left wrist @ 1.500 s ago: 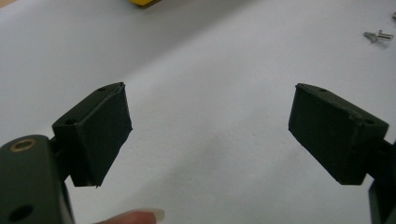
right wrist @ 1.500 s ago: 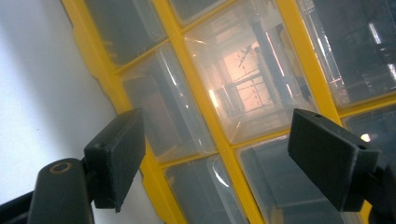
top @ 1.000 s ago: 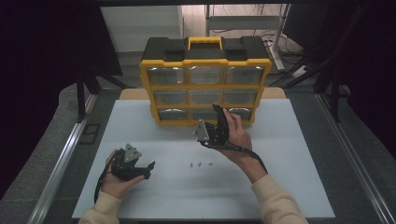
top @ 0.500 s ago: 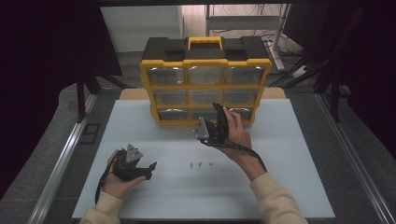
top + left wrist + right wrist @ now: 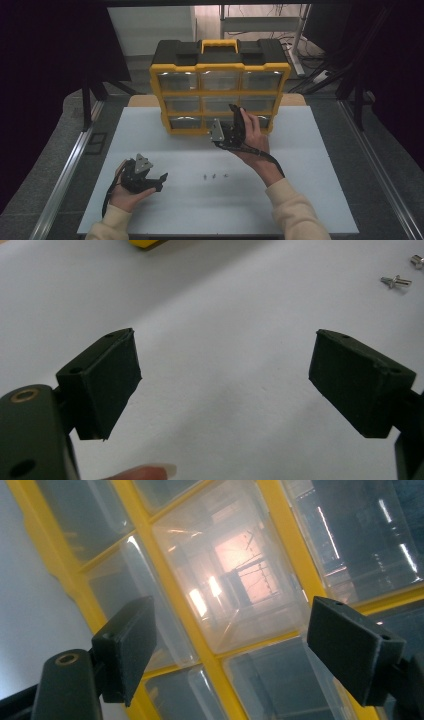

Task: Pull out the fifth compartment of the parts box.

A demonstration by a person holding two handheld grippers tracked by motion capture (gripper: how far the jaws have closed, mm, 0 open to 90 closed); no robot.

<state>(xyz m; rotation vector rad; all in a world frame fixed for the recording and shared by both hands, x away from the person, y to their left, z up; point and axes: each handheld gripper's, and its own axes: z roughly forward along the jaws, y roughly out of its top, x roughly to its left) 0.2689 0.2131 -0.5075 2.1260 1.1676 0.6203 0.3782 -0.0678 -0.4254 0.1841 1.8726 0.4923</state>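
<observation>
- Black right tongs gaping wide, nothing between the jaws, held up against the front of the yellow organizer case; right gripper view looks straight at its clear drawers, jaws apart on both sides of one drawer front.
- Left tongs also spread open and empty, resting low over the white counter at the near left, well apart from the case.
- Case stands upright at the far middle of the counter, handle on top, three rows of drawers facing the person; right tongs sit at its bottom row, touching or just short, cannot tell.
- Small screws lie loose on the counter between the two hands; two also in the left gripper view.
- Likely step: reaching to pull a drawer.
- Risks: smooth clear drawer front gives the pads little to bite, so a pinch may slip off; a hard tug could tip or drag the upright case since nothing braces it; trailing cable or a forearm could sweep the screws off.
</observation>
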